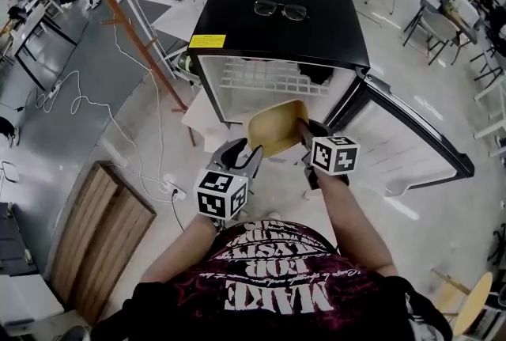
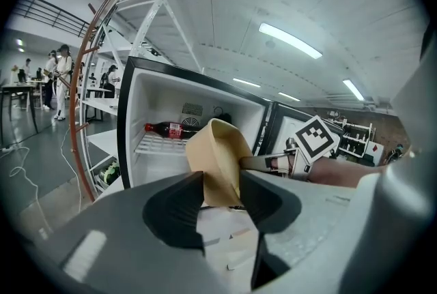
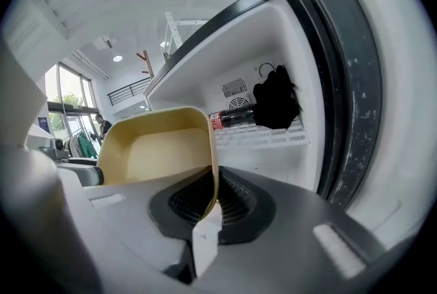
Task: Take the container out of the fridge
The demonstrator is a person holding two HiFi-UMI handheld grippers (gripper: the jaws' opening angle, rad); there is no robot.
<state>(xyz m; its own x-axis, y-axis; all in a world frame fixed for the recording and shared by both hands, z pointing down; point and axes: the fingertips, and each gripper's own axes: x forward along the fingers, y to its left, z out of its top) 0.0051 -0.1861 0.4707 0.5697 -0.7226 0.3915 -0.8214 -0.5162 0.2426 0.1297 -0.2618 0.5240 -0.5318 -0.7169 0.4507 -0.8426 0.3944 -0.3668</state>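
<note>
A tan, open-topped container (image 1: 275, 128) hangs tilted in front of the open black mini fridge (image 1: 277, 31), outside its compartment. My left gripper (image 1: 247, 153) is shut on the container's near left edge. My right gripper (image 1: 304, 130) is shut on its right rim. In the left gripper view the container (image 2: 215, 156) fills the gap between the jaws of the left gripper (image 2: 220, 194). The right gripper view shows the container's thin wall (image 3: 157, 149) pinched between the pads of the right gripper (image 3: 212, 200).
The fridge door (image 1: 411, 142) stands open to the right. A cola bottle (image 2: 171, 129) lies on the wire shelf, and a black object (image 3: 275, 103) hangs at the back. Glasses (image 1: 281, 10) rest on top. A wooden board (image 1: 103, 236) and cables lie on the floor to the left.
</note>
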